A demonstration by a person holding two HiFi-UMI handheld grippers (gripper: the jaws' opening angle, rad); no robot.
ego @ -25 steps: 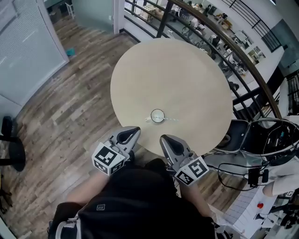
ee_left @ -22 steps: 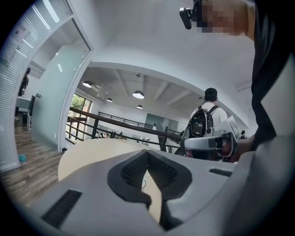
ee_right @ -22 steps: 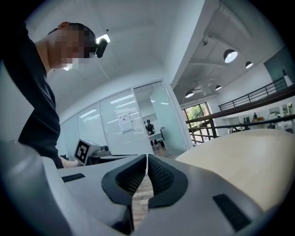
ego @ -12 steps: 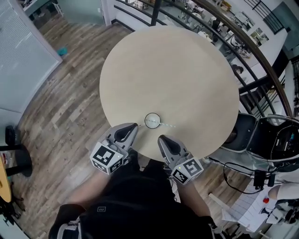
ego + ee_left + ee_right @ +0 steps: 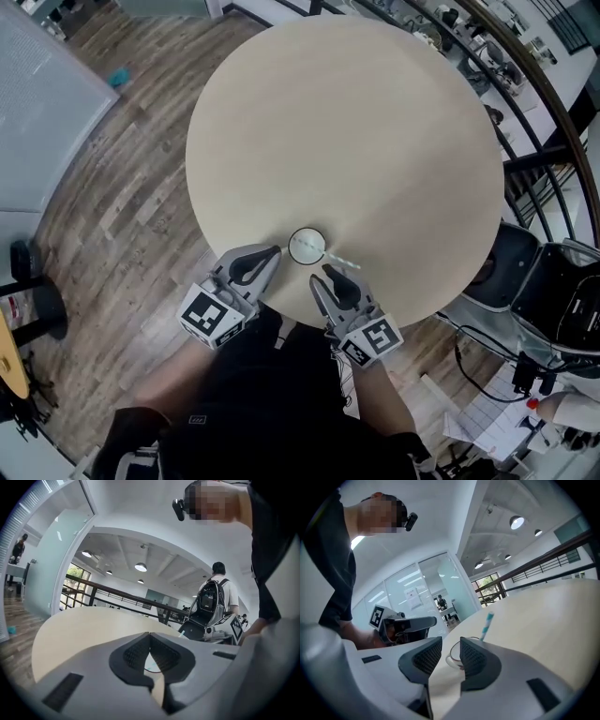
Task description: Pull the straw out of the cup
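A small clear cup (image 5: 307, 246) stands near the front edge of the round beige table (image 5: 337, 141). A blue-and-white striped straw (image 5: 339, 260) leans out of it to the right. In the right gripper view the cup (image 5: 456, 657) and straw (image 5: 487, 625) sit just beyond the jaws. My right gripper (image 5: 323, 274) is just short of the cup, under the straw. Its jaws have just been opening and stand apart with nothing between them (image 5: 450, 641). My left gripper (image 5: 274, 251) is just left of the cup, its jaw tips touching (image 5: 149, 635).
The table's front edge lies under both grippers, with my dark-clothed body right behind. A black chair (image 5: 506, 272) stands off the table's right side, and a dark railing (image 5: 553, 103) runs beyond it. A person with a backpack (image 5: 213, 597) stands far off. Wood floor (image 5: 122, 187) lies to the left.
Both grippers have come forward and lower, closing in on the cup from either side. The right gripper's jaws, together before, now stand apart. Cup and straw have not moved.
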